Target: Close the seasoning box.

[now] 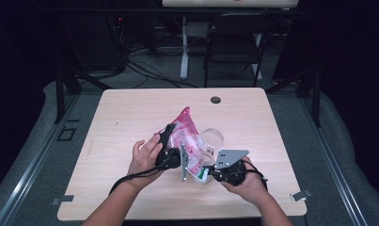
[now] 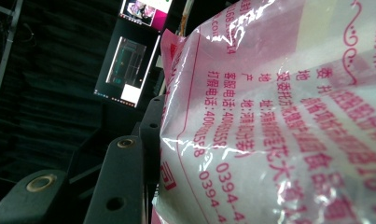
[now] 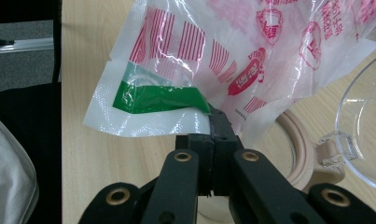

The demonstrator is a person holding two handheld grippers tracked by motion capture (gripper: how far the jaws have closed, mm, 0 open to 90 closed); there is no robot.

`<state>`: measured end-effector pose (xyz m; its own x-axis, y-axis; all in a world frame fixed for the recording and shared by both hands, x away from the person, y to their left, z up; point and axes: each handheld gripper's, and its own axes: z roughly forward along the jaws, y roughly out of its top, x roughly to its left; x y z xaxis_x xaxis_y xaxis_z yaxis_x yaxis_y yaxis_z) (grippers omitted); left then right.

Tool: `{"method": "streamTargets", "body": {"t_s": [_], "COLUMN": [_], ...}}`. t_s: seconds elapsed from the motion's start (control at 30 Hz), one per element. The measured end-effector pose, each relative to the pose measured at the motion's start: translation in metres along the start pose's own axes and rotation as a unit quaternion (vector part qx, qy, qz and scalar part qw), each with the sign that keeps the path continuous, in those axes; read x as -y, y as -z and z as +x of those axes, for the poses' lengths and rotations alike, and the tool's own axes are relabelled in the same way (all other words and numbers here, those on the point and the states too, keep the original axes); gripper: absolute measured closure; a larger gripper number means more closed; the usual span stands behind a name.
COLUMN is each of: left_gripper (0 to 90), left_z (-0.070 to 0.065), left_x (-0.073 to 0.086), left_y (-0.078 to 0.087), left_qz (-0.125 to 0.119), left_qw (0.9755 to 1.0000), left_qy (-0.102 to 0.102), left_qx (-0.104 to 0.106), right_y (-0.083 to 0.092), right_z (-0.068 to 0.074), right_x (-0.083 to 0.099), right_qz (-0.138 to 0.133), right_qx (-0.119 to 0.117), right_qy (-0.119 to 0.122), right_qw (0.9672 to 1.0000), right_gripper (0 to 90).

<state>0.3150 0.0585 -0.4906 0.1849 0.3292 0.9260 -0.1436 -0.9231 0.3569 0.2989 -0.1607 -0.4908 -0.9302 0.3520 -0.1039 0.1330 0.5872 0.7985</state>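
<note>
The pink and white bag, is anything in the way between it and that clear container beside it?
Nothing visible blocks it. The pink and white bag is pinched by both tools, the left tool on its side and the right tool on its bottom edge. The clear container sits right beside it, lid open.

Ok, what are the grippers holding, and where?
Both hold the bag: left gripper around its body, right gripper pinching its bottom edge by the green patch.

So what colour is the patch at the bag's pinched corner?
Green patch on the bag; clearest in the right gripper view.
</note>
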Motion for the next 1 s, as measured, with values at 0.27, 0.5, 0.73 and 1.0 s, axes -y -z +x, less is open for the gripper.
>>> {"method": "streamTargets", "body": {"t_s": [0.27,0.5,0.73,1.0], "left_gripper": [59.5,59.5,59.5,59.5], "left_z": [0.0007,0.0013,0.0015,0.0019], "left_x": [-0.0004,-0.0007,-0.0008,-0.0004], "left_y": [0.0004,0.0007,0.0007,0.0008], "left_qz": [0.000,0.001,0.001,0.001], "left_qw": [1.0000,1.0000,1.0000,1.0000], "left_qy": [-0.001,-0.002,-0.003,-0.003], "left_qx": [-0.001,0.000,0.000,0.000], "right_y": [-0.0003,-0.0005,-0.0005,-0.0004], "right_z": [0.0001,0.0001,0.0000,-0.0003], "right_x": [0.0002,-0.0002,-0.0002,-0.0001], "right_qz": [-0.003,0.000,0.000,-0.001], "right_qx": [0.000,0.000,0.000,0.000], "right_qy": [-0.002,0.002,0.002,0.000], "right_qw": [1.0000,1.0000,1.0000,1.0000], "right_gripper": [90.0,90.0,90.0,90.0]}}
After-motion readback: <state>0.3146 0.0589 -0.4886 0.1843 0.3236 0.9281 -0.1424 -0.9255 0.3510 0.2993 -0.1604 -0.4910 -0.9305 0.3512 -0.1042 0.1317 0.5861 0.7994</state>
